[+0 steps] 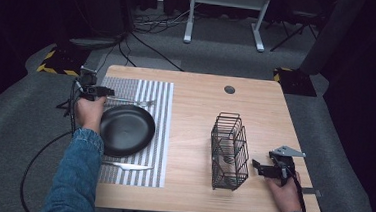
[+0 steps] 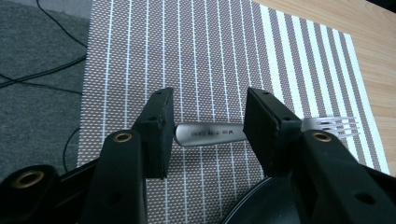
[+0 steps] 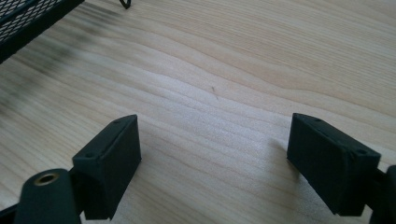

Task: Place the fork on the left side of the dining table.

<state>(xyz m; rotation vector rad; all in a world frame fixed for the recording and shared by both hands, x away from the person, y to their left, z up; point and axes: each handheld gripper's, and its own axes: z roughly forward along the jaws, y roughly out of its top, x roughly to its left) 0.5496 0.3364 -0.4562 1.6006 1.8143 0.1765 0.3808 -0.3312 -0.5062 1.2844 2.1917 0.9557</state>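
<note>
A silver fork (image 1: 135, 102) lies on the striped placemat (image 1: 149, 133) just beyond a black plate (image 1: 126, 129). My left gripper (image 1: 105, 93) is at the fork's handle end. In the left gripper view the gripper (image 2: 210, 105) stands open and the fork handle (image 2: 210, 133) lies lengthwise across the gap, its end close to the left pad (image 2: 161, 135) and its tines (image 2: 338, 126) past the right jaw. The plate's rim (image 2: 261, 205) shows below. My right gripper (image 1: 259, 167) rests open over bare wood to the right of the wire basket (image 1: 229, 151); nothing lies between its jaws (image 3: 217, 135).
A knife (image 1: 127, 166) lies on the placemat in front of the plate. The black wire basket's corner (image 3: 28, 14) shows at the upper left of the right gripper view. A round cable hole (image 1: 229, 89) sits near the table's far edge. Cables trail over the grey carpet (image 2: 32, 70).
</note>
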